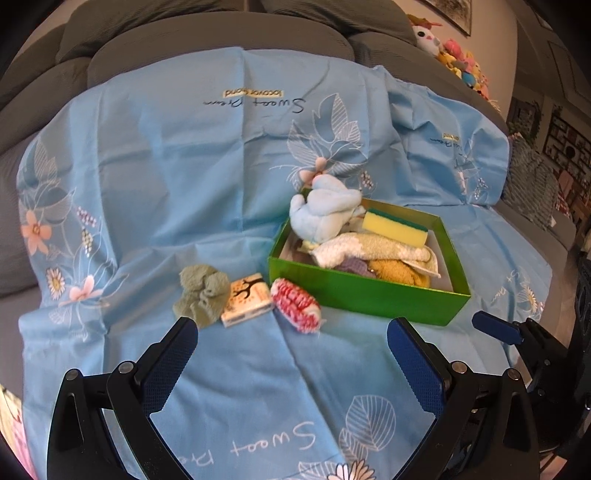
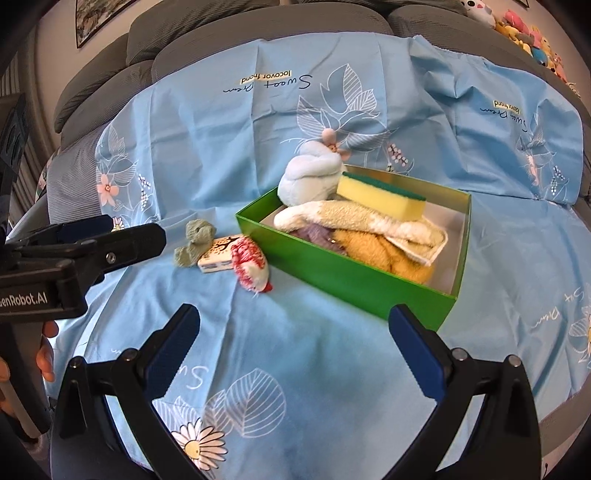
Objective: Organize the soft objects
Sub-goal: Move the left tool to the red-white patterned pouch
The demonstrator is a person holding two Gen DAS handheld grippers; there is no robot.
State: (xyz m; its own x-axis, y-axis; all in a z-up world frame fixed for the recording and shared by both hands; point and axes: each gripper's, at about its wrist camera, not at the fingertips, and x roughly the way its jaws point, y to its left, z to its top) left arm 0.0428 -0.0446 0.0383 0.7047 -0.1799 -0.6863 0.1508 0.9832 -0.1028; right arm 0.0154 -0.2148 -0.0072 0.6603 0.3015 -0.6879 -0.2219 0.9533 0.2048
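Left gripper [image 1: 291, 345]: nearest the left wrist camera, jaws wide, nothing between them, above the blue sheet [image 1: 155, 192].
Right gripper [image 2: 293, 332]: nearest the right wrist camera, jaws wide, empty; its 1 o'clock pad tip lies near the box's near corner, contact unclear. It also shows at the 4 o'clock edge of the left view.
Hand [image 2: 44, 350]: at 8 o'clock in the right view, gripping the left gripper's handle.
Sheet: flower-printed, lettered, spread over a grey sofa [image 1: 207, 33].
Red-white cloth [image 1: 295, 304]: on the sheet, just beside the box's near left corner.
Small printed box [image 1: 246, 299]: at 9 o'clock of the red-white cloth, touching it.
Green-grey cloth [image 1: 203, 291]: at 9 o'clock of the small box, touching it.
Green box [image 1: 365, 291]: on the sheet, at 3 o'clock of those three. Inside: orange cloth [image 1: 400, 273] and purple cloth [image 1: 351, 265] low at the front; cream towel [image 1: 373, 249] draped over them; yellow sponge [image 1: 395, 229] with a green back, tilted, on top; pale blue plush [image 1: 325, 210] at the far left corner, rising above the rim.
Plush toys [image 1: 458, 59]: far, at 1 o'clock, along the sofa back.
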